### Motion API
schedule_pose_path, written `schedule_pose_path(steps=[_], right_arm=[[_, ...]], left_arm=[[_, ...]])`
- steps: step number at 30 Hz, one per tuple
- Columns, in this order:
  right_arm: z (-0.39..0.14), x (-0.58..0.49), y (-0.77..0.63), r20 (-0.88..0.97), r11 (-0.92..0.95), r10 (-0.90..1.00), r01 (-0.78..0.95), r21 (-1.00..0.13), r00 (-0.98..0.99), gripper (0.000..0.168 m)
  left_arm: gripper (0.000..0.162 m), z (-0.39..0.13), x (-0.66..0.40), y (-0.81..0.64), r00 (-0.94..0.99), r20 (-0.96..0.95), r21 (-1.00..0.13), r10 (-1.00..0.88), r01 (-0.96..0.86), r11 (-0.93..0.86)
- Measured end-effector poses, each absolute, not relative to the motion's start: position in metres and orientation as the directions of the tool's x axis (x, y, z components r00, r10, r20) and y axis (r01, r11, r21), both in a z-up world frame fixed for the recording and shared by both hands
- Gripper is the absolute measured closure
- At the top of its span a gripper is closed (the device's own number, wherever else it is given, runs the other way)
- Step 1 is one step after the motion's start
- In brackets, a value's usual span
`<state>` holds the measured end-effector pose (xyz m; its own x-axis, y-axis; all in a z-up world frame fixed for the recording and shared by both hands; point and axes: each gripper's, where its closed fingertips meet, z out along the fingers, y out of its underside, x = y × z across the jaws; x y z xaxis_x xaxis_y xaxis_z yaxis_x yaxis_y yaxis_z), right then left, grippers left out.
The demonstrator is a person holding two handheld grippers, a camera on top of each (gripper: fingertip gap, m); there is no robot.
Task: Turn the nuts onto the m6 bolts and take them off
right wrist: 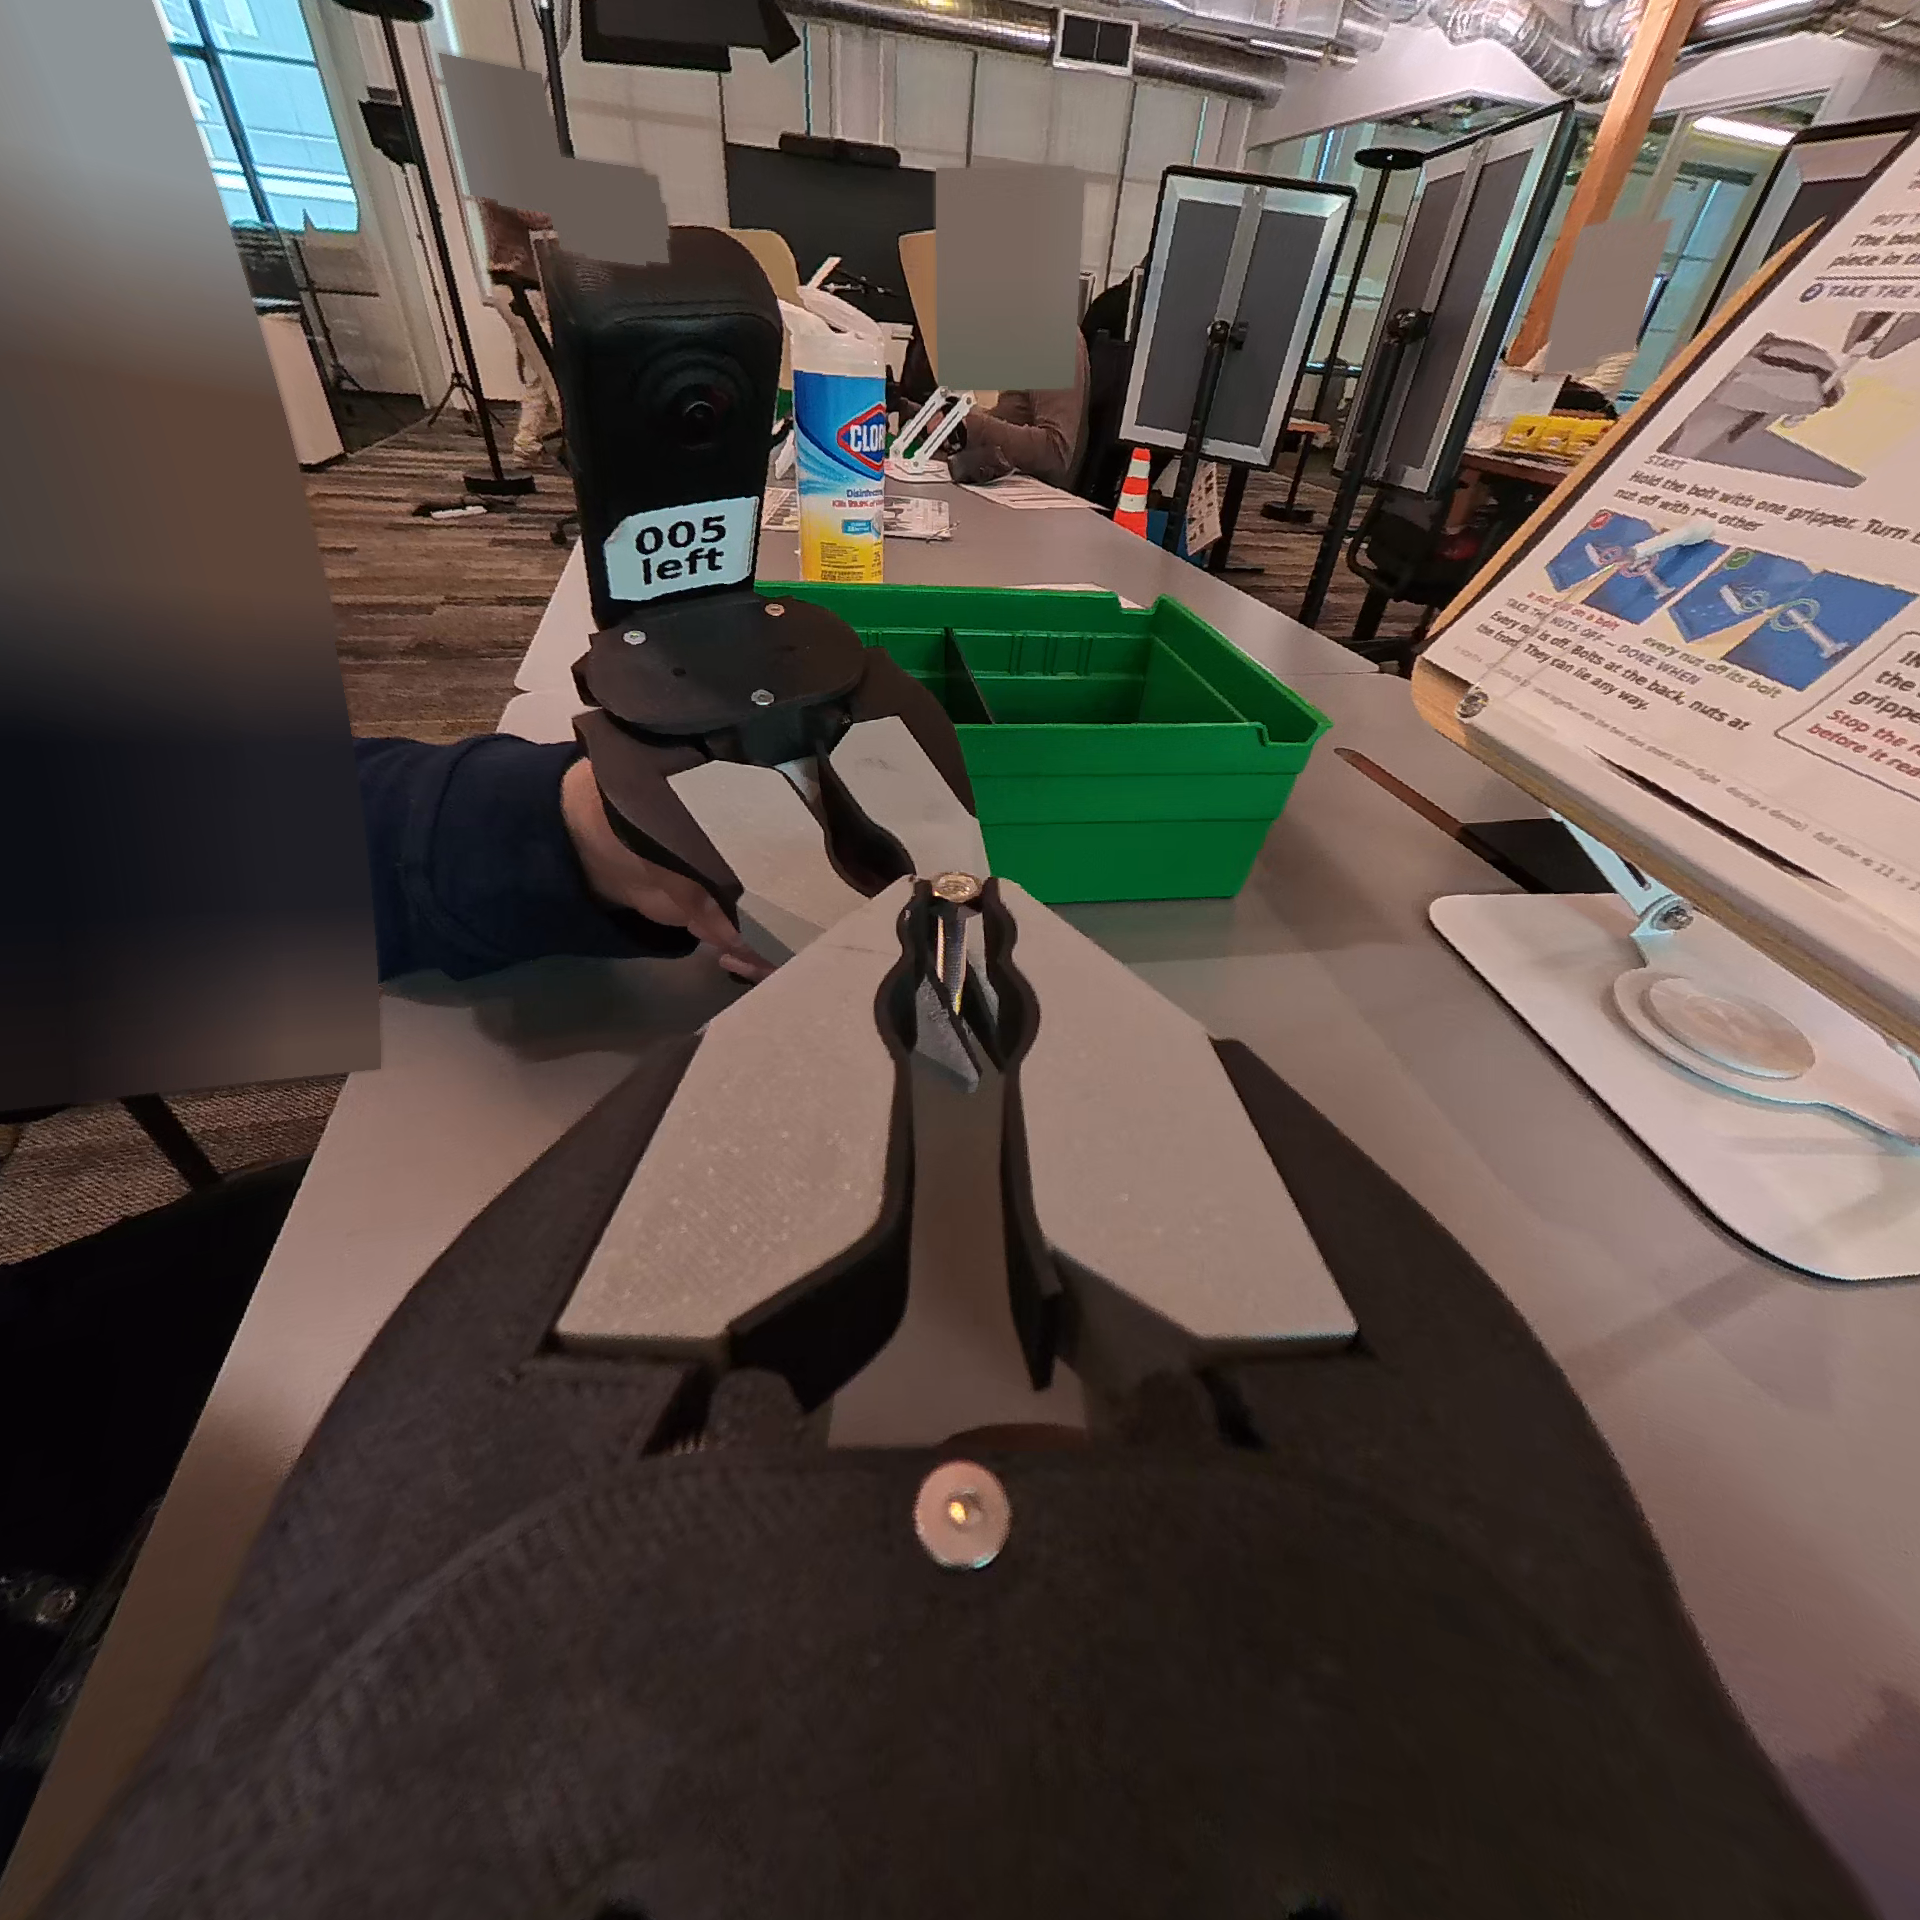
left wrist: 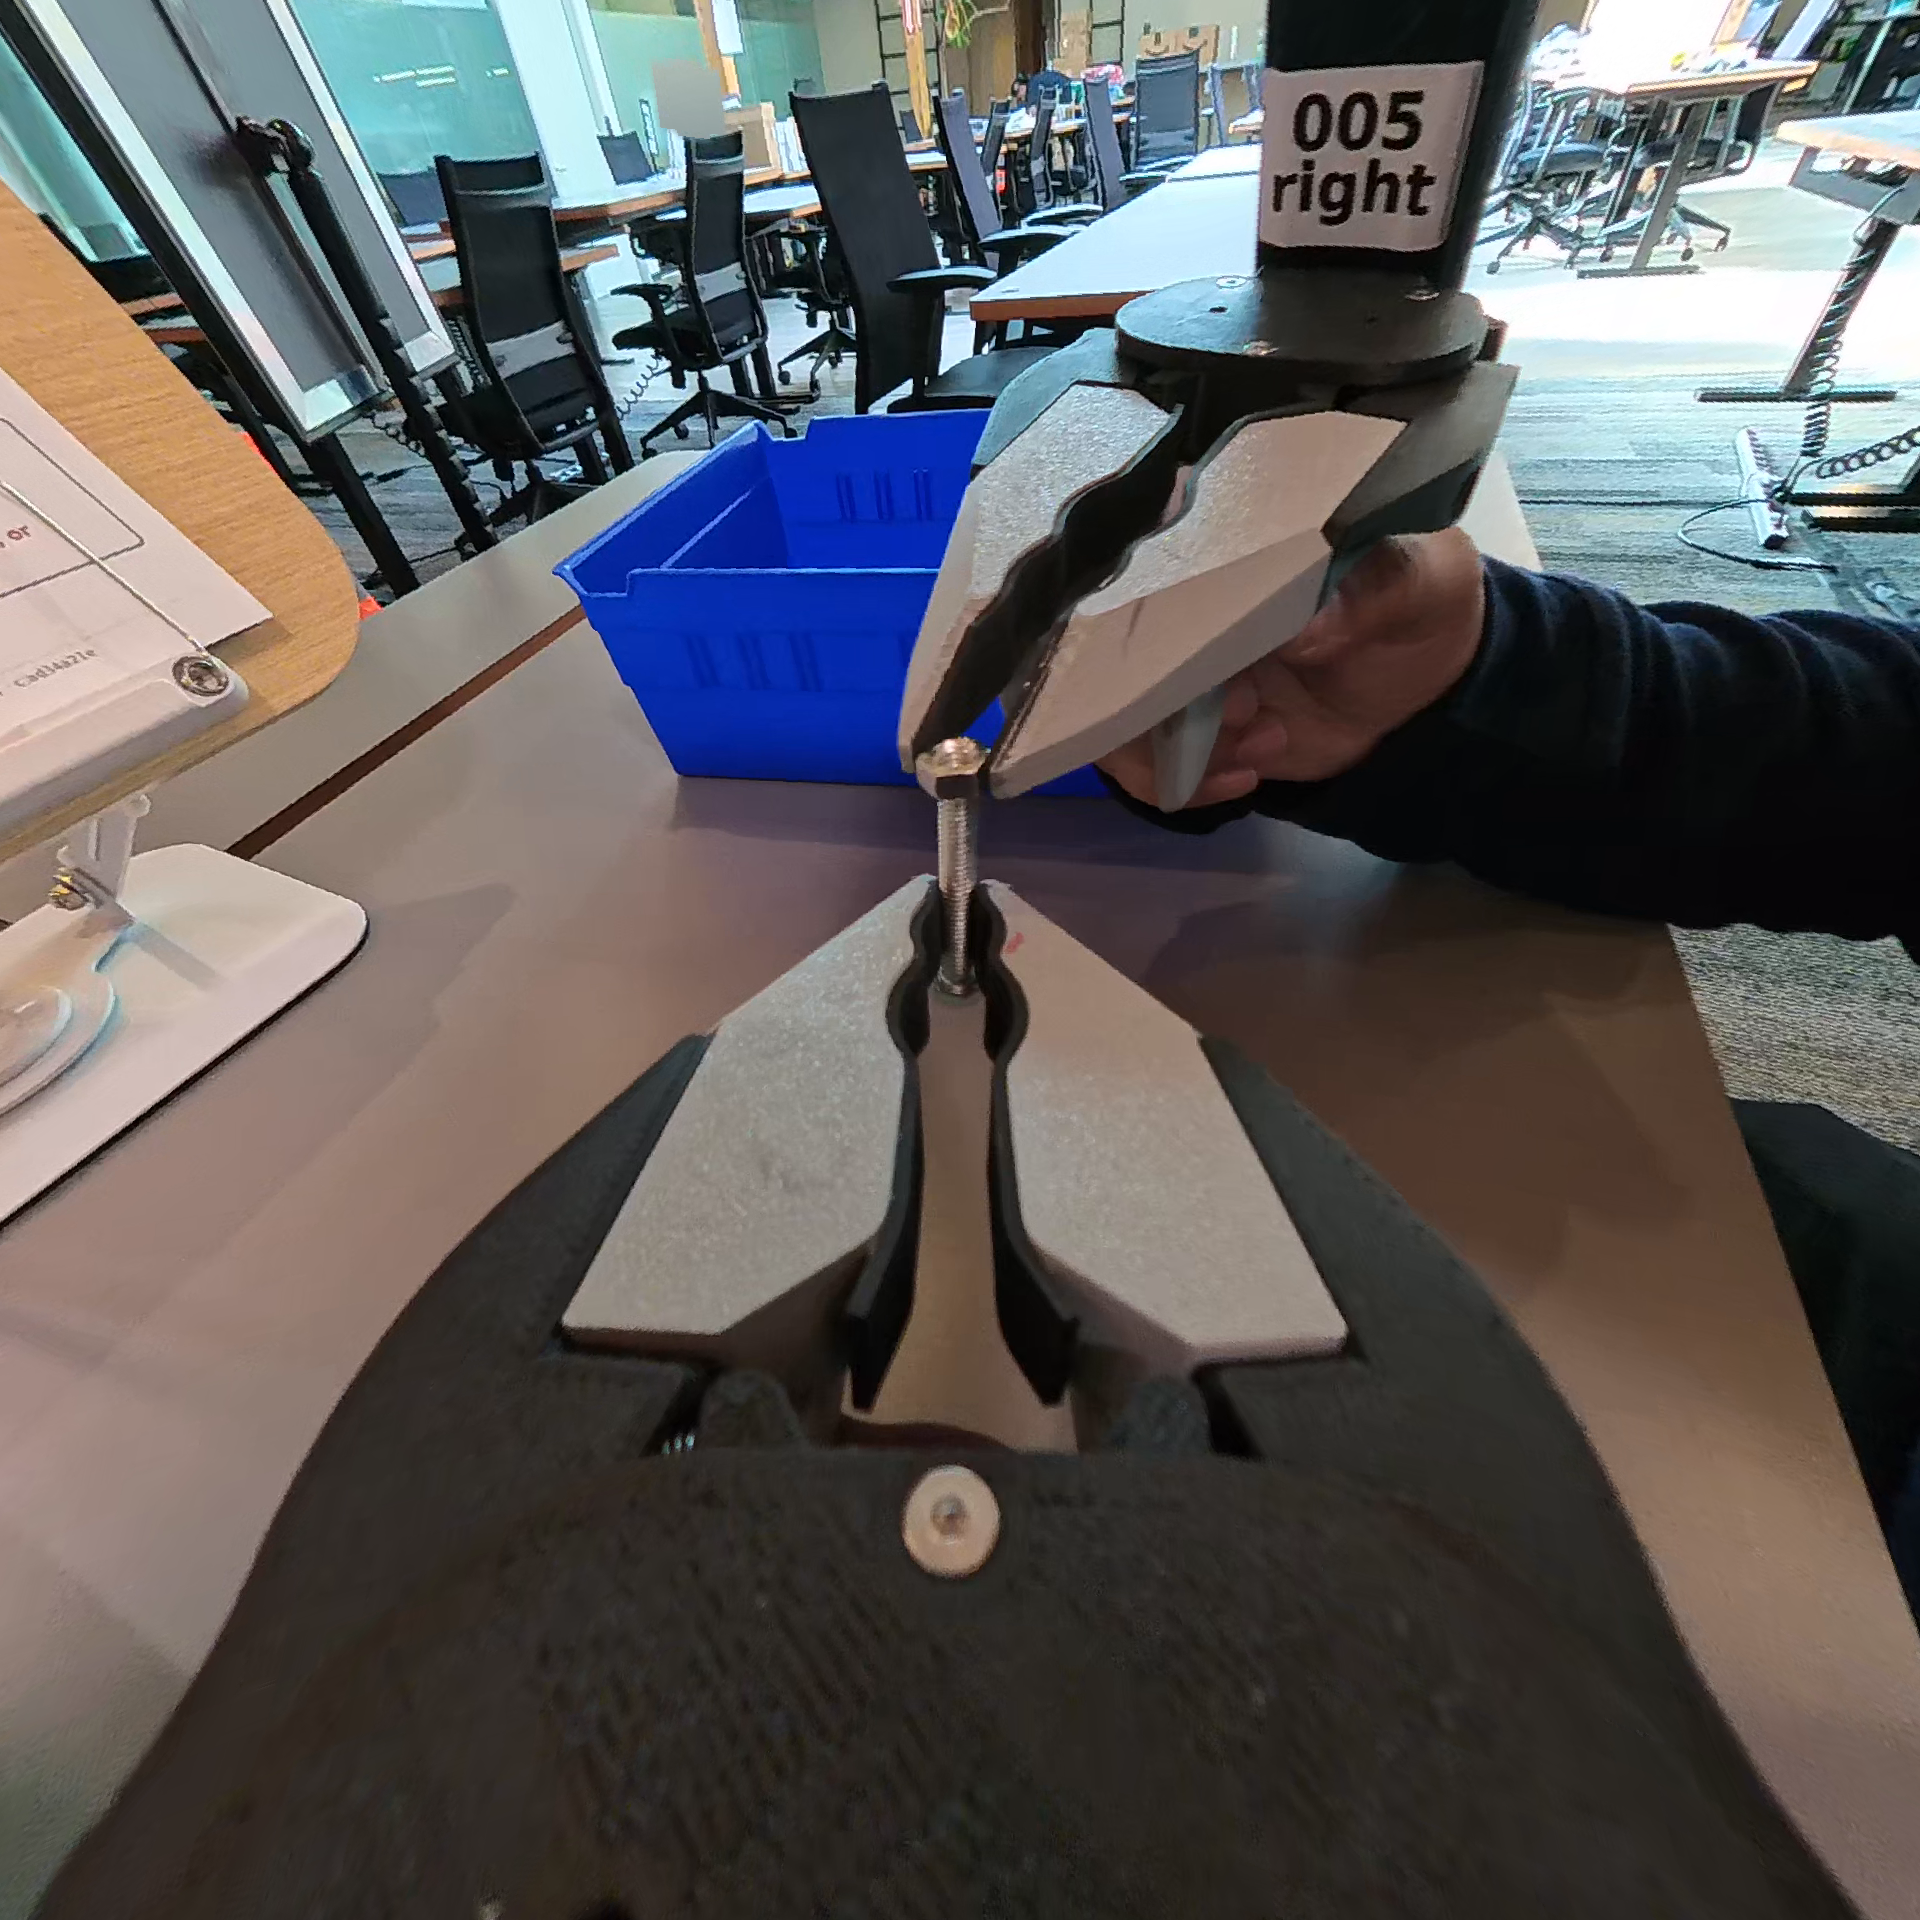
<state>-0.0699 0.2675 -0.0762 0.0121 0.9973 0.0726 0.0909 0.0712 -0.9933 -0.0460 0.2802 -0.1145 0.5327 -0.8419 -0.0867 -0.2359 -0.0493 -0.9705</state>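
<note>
My work surface is a smooth grey-brown laminate table [left wrist: 520, 1039], seen at desk level among office furniture. On it, from my left wrist view, sit a blue ribbed plastic bin [left wrist: 769, 613] and the white flat base of a document stand [left wrist: 177, 997]; my right wrist view shows a green divided plastic tray [right wrist: 1101, 769] and a white-capped wipes canister [right wrist: 840, 457].

Bolt [left wrist: 956, 883] foot hidden between left jaws; instruction sheet [right wrist: 1714, 582] cut off by edge.
</note>
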Motion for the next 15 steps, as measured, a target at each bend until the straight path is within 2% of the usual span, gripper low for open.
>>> schedule_pose_path(steps=[15], right_arm=[[-0.08,-0.079,0.286,0.042,0.029,0.983,0.075,-0.997,0.18,0.162]], left_arm=[[0.16,-0.119,-0.057,0.301,0.689,-0.09,-0.97,-0.72,-0.223,-0.092]])
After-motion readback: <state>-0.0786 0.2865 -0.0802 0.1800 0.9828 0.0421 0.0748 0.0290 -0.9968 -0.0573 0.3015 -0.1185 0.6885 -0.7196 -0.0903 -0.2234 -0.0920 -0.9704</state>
